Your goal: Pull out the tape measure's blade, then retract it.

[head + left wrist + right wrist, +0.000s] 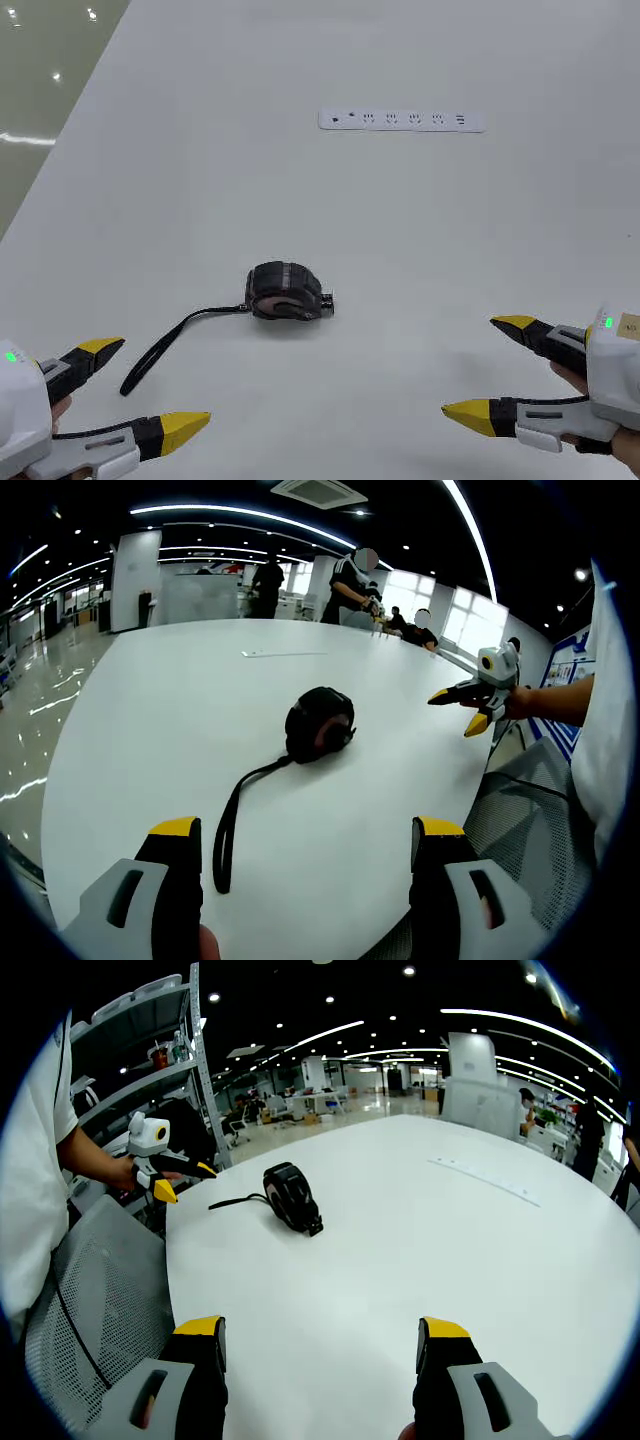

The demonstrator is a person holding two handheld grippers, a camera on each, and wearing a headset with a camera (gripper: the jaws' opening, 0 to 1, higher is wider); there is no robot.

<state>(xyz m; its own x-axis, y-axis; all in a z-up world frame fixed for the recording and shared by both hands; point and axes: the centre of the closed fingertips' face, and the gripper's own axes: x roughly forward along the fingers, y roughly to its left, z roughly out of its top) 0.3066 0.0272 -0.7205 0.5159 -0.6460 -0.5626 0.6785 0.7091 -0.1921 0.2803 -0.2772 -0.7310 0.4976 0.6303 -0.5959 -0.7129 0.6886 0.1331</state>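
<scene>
1. The tape measure (288, 292) lies on the white table (420, 230), near the person's edge and roughly midway between the two grippers. Its case is dark and rounded. A small tab projects from the right end of the case in the head view; its detail is too small to resolve.
2. A black wrist strap (165, 345) runs from the left end of the case toward the left gripper and lies slack on the table.
3. The left gripper (162, 380) hovers near the strap's free end. Its yellow-tipped jaws stand well apart with nothing between them. Its body is cut off by the frame's bottom corner.
4. The right gripper (471, 365) hovers to the right of the case, well apart from it. Its jaws are likewise spread wide and hold nothing. Its rear part is cut off by the frame edge.
5. A white power strip (400, 121) lies flat farther back on the table.
6. In the right gripper view, a grey mesh chair (90, 1290) stands beside the table edge, with metal shelving (130, 1050) behind it. The items on the shelves cannot be made out.
</scene>
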